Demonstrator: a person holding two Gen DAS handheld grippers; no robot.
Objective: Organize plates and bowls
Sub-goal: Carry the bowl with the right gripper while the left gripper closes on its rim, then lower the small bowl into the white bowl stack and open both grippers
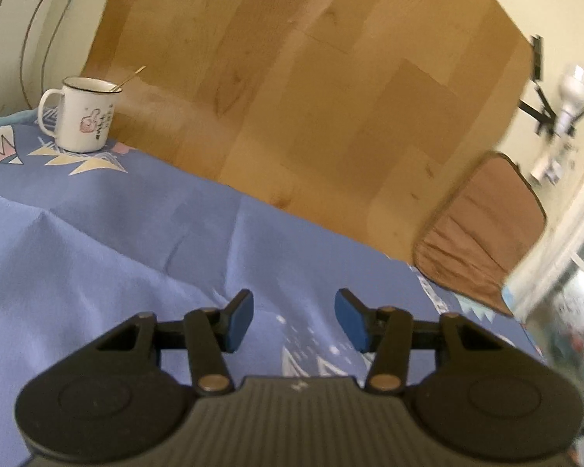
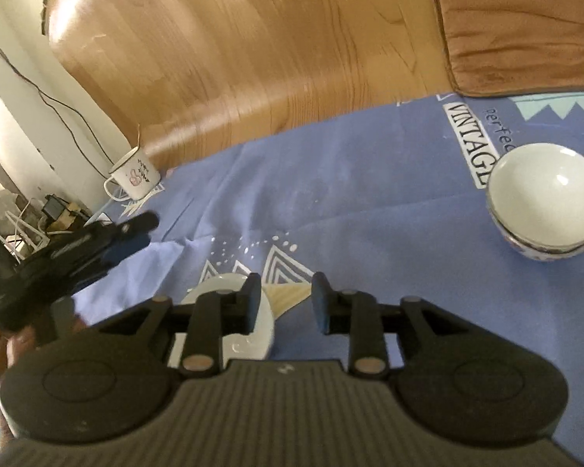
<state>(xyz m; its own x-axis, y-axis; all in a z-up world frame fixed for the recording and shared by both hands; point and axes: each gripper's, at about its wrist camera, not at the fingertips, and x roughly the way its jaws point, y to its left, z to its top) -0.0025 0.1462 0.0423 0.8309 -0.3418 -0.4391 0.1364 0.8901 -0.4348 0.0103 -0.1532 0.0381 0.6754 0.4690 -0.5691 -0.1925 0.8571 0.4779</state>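
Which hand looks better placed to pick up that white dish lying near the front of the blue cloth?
The right. Its tool hangs open just above the white dish, which sits under its left finger. The left tool, also open, faces only bare blue cloth and a white enamel mug farther off.

The left gripper (image 1: pixel 292 319) is held angled downward with its blue-padded jaws parted and nothing between them, while the right gripper (image 2: pixel 286 303), likewise tilted downward, shows a narrower gap, its pads gripping nothing.
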